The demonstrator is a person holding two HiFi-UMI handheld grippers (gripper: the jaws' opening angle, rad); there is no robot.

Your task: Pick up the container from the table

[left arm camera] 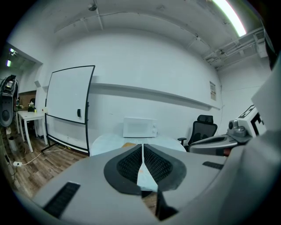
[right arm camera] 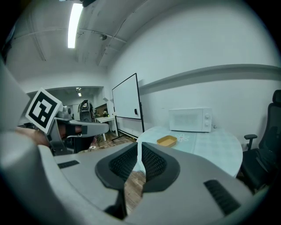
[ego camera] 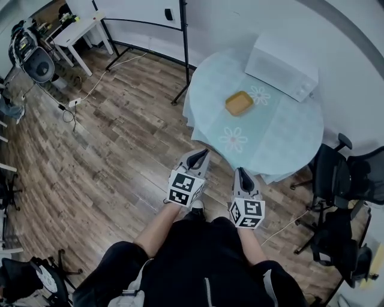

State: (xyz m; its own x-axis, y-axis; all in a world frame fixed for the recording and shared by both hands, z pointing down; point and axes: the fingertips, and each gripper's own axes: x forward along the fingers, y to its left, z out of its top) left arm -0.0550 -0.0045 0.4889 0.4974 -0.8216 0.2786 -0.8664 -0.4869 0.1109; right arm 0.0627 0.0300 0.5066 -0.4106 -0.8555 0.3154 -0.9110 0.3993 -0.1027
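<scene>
The container (ego camera: pixel 239 103) is a shallow yellow tray lying near the middle of a round table (ego camera: pixel 282 144) covered in a pale blue flowered cloth. It also shows in the right gripper view as the container (right arm camera: pixel 167 140), far ahead of the jaws. My left gripper (ego camera: pixel 201 153) and right gripper (ego camera: pixel 242 172) hang side by side over the wooden floor, just short of the table's near edge and well apart from the container. Both point toward the table. The left gripper (left arm camera: pixel 142 151) and the right gripper (right arm camera: pixel 139 149) each have their pads together with nothing between them.
A white microwave (ego camera: pixel 282 75) stands at the back of the table, behind the container. A whiteboard on a stand (ego camera: pixel 144 18) is to the table's left, black office chairs (ego camera: pixel 336 174) to its right. Cables (ego camera: pixel 72 105) trail across the floor at left, near a white desk (ego camera: pixel 78 30).
</scene>
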